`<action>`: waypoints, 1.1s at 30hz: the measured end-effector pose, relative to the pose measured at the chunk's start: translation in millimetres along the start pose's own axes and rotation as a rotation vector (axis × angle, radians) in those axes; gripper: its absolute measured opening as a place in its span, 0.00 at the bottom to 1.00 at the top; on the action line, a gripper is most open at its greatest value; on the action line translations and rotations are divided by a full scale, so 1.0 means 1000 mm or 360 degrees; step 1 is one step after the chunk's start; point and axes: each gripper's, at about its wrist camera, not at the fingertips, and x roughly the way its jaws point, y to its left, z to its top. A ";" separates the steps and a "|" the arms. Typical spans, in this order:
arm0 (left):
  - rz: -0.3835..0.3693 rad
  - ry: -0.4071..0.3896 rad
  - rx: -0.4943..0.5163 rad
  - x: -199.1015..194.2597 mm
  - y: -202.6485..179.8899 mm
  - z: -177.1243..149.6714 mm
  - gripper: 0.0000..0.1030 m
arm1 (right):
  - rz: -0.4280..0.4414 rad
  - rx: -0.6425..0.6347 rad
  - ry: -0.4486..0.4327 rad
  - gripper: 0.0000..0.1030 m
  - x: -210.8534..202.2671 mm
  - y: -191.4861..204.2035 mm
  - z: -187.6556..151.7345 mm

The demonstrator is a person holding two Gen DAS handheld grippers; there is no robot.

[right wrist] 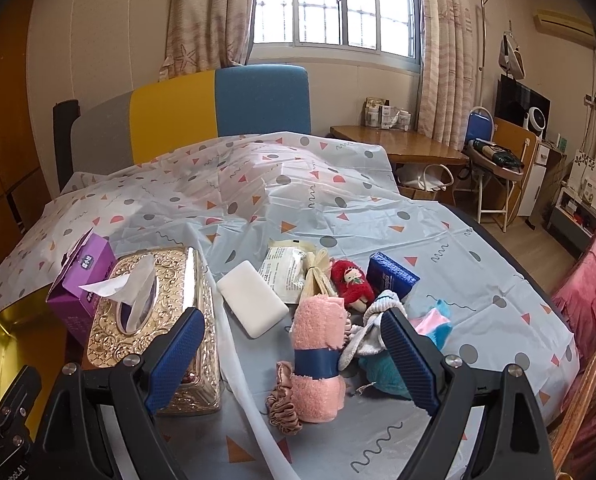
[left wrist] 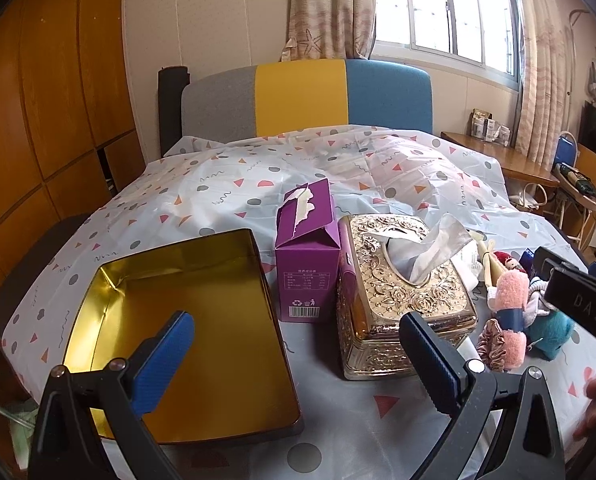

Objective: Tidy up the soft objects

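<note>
A rolled pink towel [right wrist: 317, 356] with a blue band lies between the fingers of my open right gripper [right wrist: 294, 356], nothing pinched. Around it sit a pink scrunchie [right wrist: 284, 400], a teal plush [right wrist: 385, 368], a grey-white cloth [right wrist: 371, 320], a red doll [right wrist: 351, 280], a white sponge [right wrist: 252, 304] and a blue packet [right wrist: 391, 274]. My left gripper [left wrist: 298, 360] hangs open and holds nothing, between the gold tin [left wrist: 110, 280] and the ornate gold tissue box [left wrist: 401, 292]. The pink towel [left wrist: 507, 304] shows at the right of the left wrist view.
A purple carton [left wrist: 307, 248] stands behind the tin and the tissue box. The patterned plastic sheet [right wrist: 337, 208] covers the bed. A wooden desk [right wrist: 409, 148] and folding chair stand beyond, a pink bedspread [right wrist: 589, 296] at the right, a wardrobe [left wrist: 38, 120] at the left.
</note>
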 end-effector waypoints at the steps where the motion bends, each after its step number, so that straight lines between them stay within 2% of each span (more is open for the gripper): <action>1: -0.0001 0.0001 -0.0001 0.000 0.000 0.000 1.00 | -0.0003 0.0002 -0.0003 0.88 0.000 -0.001 0.001; 33: -0.0004 -0.0004 0.0061 -0.003 -0.012 0.001 1.00 | -0.0069 0.0091 -0.0065 0.88 0.002 -0.038 0.016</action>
